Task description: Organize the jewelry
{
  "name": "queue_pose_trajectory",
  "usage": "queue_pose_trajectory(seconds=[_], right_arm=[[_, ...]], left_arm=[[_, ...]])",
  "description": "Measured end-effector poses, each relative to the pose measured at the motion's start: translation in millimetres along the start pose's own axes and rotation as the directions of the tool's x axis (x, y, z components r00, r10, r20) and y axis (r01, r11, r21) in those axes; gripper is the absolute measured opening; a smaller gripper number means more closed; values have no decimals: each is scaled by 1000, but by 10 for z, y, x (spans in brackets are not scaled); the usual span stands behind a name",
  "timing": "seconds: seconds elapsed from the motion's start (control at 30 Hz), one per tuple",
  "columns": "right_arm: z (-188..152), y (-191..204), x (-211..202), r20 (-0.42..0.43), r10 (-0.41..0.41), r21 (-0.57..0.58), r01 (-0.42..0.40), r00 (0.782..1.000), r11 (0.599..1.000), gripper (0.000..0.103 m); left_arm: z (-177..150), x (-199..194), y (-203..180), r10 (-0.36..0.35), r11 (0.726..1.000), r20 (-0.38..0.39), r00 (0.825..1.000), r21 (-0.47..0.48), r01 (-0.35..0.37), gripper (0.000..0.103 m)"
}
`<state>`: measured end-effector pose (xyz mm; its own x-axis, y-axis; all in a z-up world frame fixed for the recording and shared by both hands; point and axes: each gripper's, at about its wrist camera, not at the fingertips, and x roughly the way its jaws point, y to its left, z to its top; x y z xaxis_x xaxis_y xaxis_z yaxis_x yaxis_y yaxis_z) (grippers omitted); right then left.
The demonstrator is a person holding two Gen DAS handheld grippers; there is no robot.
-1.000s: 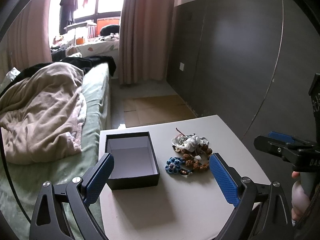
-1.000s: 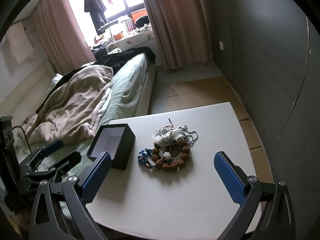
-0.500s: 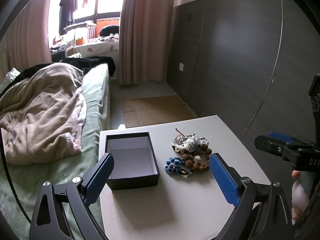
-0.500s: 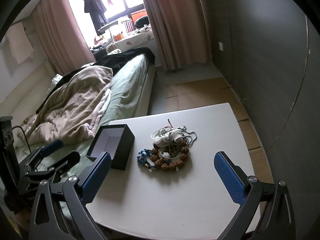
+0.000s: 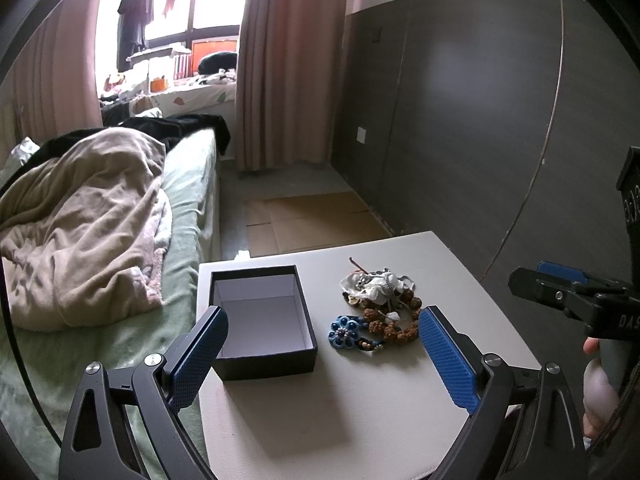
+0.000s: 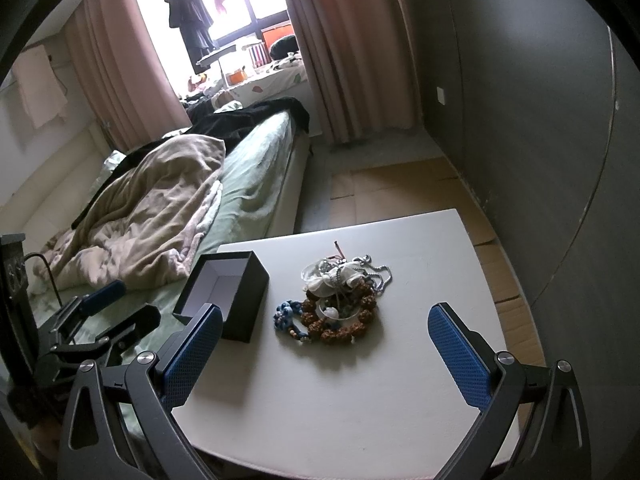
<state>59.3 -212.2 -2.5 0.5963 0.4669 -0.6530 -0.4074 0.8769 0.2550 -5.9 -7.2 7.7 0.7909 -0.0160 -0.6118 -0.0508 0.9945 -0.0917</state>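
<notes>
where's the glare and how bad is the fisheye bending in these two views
Left wrist view: the window is blown out white, the wall seam bows into a curve, and the box and jewelry pile stay sharp under soft shadows. Right wrist view: the window also overexposes, the table edges curve, and black vignette fills the corners.

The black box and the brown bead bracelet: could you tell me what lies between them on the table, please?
A blue flower-shaped beaded piece lies between the black box and the brown bead bracelet, beside the bracelet; bare table separates it from the box. Both wrist views show this.
</notes>
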Motion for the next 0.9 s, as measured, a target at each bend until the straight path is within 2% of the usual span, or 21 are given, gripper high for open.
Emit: queue_pose_trajectory(seconds=[0.6, 0.9], right_arm=[[1, 0, -6, 2, 0, 1, 0, 1000, 1000, 103], [94, -102, -23, 14, 8, 43, -8, 1000, 999, 103]], left_arm=[[-2, -2, 8, 0, 1000, 2, 1000, -2, 0, 96], [81, 69, -70, -18, 1000, -2, 1000, -21, 18, 96]])
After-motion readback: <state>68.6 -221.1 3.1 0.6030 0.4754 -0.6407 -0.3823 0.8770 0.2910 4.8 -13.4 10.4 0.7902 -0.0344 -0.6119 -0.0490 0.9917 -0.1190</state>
